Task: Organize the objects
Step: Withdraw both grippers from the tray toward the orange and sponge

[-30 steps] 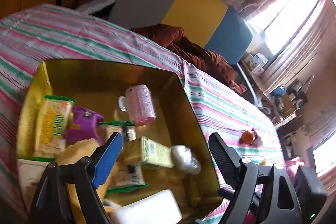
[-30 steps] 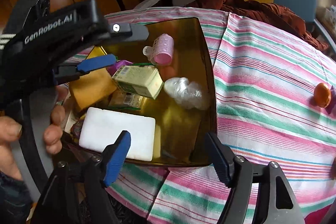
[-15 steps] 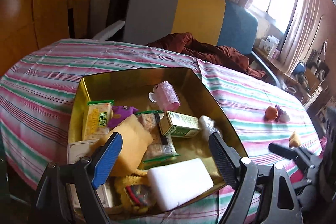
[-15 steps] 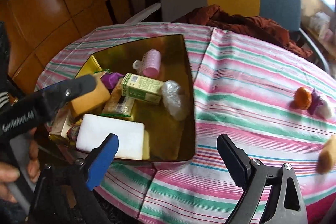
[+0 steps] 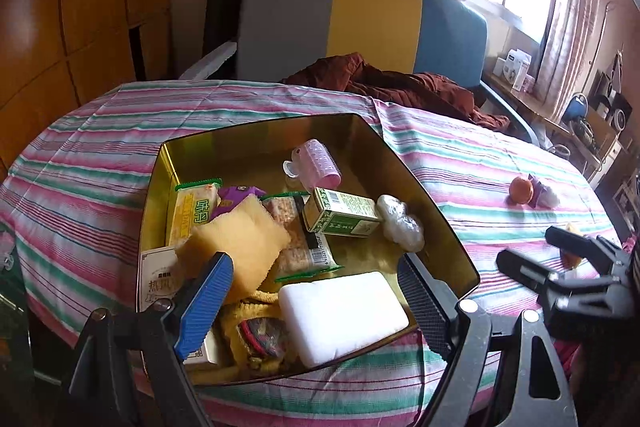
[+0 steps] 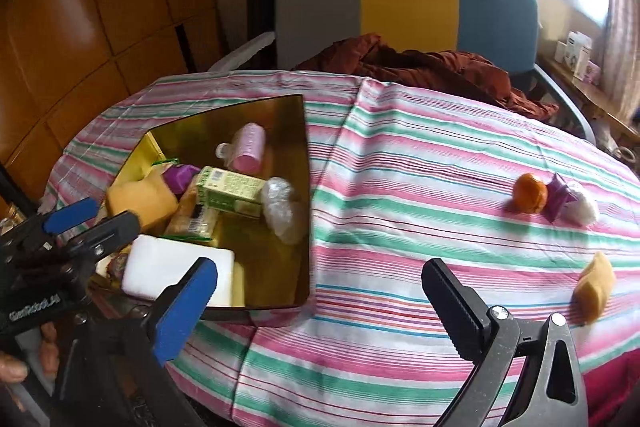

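Both grippers, left (image 5: 310, 287) and right (image 6: 320, 291), gape wide, empty. Tin (image 6: 306, 187) left, crowded. Loose right: orange (image 6: 530, 193), purple packet (image 6: 558, 197), white lump (image 6: 582, 209) (possibly wrapped), sponge (image 6: 594, 285). Risk: orange rolls under pinch; overfilled tin spills.

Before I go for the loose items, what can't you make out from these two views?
- Purple packet beside the orange: too small to read, both views.
- White lump beyond the packet: unidentifiable.
- Near-left corner of the gold tin: left gripper fingers cover it in the left view.
- Yellow wedge: mostly behind the right gripper in the left view.
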The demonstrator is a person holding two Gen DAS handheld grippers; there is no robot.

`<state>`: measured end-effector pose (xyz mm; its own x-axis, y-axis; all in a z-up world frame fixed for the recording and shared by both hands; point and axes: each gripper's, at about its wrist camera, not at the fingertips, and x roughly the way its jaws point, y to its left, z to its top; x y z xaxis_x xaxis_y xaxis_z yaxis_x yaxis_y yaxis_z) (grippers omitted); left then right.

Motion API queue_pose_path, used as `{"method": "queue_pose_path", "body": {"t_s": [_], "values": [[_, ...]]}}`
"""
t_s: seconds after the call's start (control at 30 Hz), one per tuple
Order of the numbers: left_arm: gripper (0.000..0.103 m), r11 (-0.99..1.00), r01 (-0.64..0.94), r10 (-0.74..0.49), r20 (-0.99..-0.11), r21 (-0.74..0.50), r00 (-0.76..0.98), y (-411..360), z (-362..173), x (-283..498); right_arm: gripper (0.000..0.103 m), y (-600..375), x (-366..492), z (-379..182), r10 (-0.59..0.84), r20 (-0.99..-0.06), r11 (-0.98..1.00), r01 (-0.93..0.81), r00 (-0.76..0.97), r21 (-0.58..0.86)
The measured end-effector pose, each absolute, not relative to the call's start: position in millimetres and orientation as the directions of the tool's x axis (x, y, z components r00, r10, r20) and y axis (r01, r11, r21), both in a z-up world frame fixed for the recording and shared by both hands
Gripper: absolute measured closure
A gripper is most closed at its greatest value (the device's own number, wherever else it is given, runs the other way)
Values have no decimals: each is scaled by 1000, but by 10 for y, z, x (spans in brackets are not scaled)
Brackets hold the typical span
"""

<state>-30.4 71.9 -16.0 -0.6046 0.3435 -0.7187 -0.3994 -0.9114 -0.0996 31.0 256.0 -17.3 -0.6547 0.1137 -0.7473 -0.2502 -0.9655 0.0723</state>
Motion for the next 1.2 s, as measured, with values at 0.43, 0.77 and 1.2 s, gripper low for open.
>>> {"method": "queue_pose_path", "body": {"t_s": [0.43,0.77,1.2], "values": [[17,-881,-469,367,-721,-67,-588,964,-134,-178,0,3564,622,-141,274,-759,-857,-508,-591,86],[17,-837,-542,413,-732,-71,-542,1233,-132,-132,0,4620,998,-54,420,-763,-696,-714,-492,78],[17,-756,-649,471,-762,-88,-445,1805,-186,-42,0,5726,1636,-191,467,-764,-375,-882,-446,285]]}}
